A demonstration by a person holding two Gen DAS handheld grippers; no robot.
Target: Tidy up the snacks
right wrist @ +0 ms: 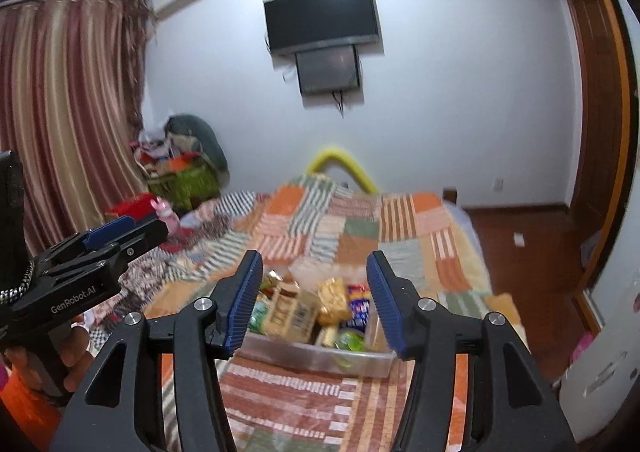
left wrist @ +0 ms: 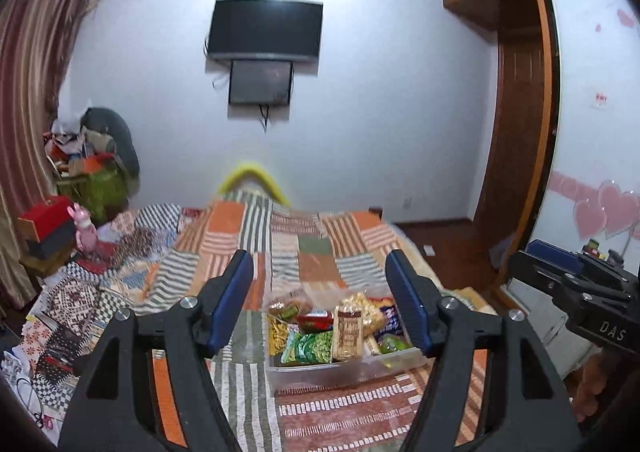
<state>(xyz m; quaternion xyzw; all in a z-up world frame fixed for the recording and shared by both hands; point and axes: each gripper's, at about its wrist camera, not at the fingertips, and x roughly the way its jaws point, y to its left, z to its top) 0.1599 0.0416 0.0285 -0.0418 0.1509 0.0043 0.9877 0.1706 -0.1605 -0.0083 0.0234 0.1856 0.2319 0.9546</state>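
A clear plastic bin full of snack packets stands on the patchwork bedspread; it also shows in the right wrist view. In it lie a green pea packet, a brown cracker pack, a red packet and a yellow puffed snack bag. My left gripper is open and empty, held above and before the bin. My right gripper is open and empty, also above the bin's near side. Each gripper shows at the edge of the other's view.
The bed with the striped quilt runs toward a white wall with a television. Clutter, boxes and a pink toy lie on the left. A wooden wardrobe and floor are on the right.
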